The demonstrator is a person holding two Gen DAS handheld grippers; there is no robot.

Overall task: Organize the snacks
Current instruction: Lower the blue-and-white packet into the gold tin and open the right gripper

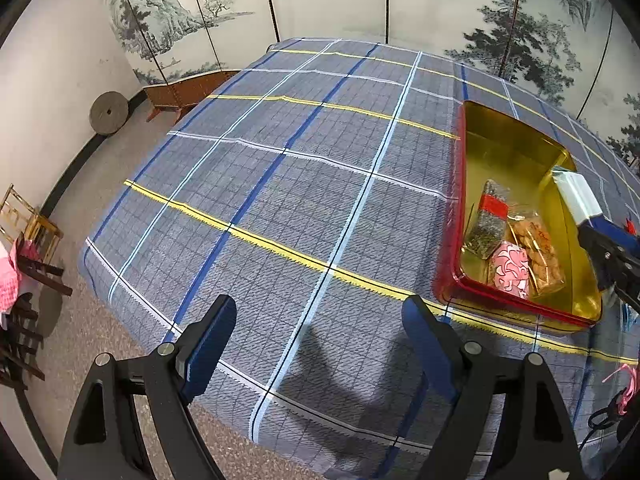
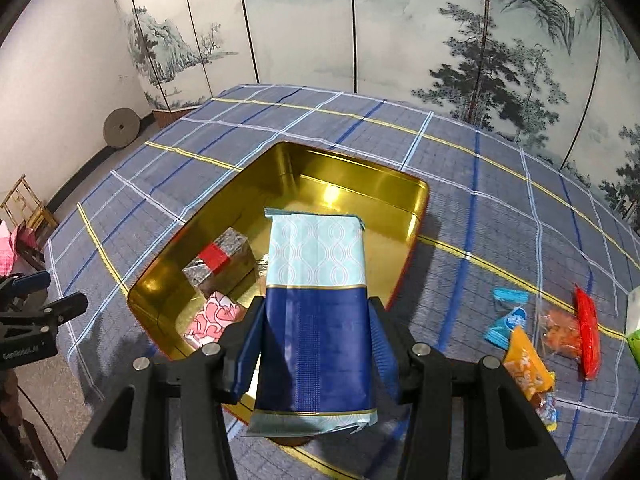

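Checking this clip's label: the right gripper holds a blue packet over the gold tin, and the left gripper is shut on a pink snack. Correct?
Not quite. The left gripper is open and holds nothing, as the left wrist view shows; the pink snack already lies in the gold tin. The right gripper does hold the blue packet over the tin.

bright, even light | glare inside gold tin [image 2: 340,196] | fisheye bending, dark corners | sharp

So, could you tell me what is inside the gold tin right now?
The gold tin holds a silver packet, a pink packet and a clear cookie bag. The blue packet in the right gripper covers part of the floor.
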